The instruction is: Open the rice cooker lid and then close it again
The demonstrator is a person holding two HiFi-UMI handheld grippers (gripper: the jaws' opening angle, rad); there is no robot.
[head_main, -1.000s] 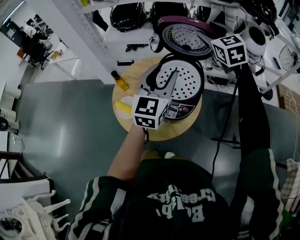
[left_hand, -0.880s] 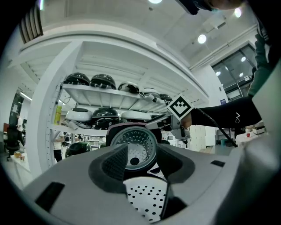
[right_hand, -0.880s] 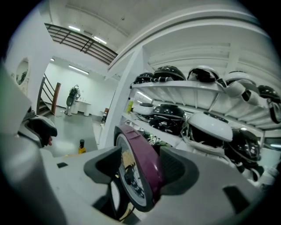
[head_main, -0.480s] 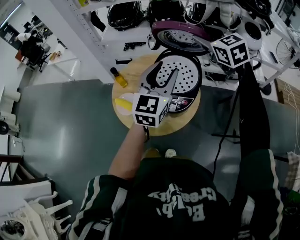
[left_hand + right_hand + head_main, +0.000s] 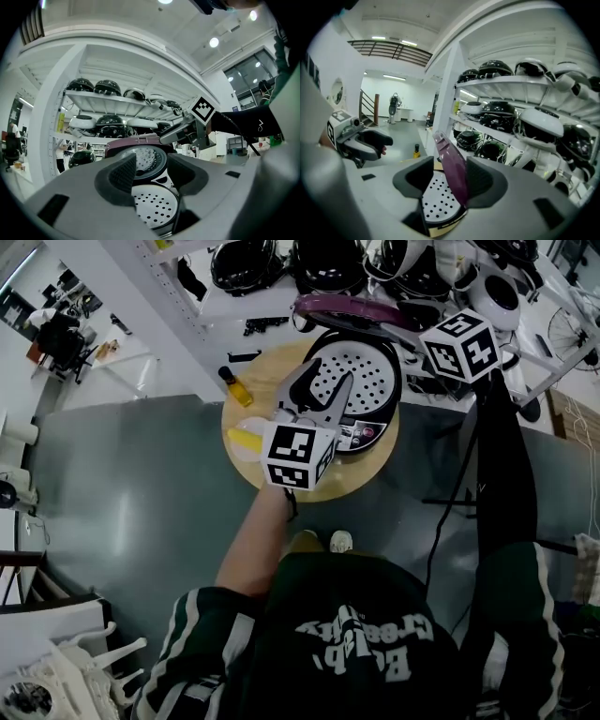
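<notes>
Two tools are in our hands. Our left tool [image 5: 152,171] is open and empty, in front of the rice cooker [image 5: 361,432] on the surface [image 5: 347,479]. Our right tool [image 5: 449,180] has just been closing, with its jaws loose around the cooker's raised lid [image 5: 452,159].

Small amber bottle [image 5: 235,388] upright near left rim of round wooden table [image 5: 269,371]; yellow item [image 5: 246,440] nearer, close beside. White shelving [image 5: 234,310] behind, crowded with dark round appliances [image 5: 246,263].

One open rice cooker [image 5: 361,381], one round table [image 5: 370,465], one bottle [image 5: 235,388] at the cooker's nine o'clock; perhaps six shelved cookers [image 5: 246,263] at twelve.
</notes>
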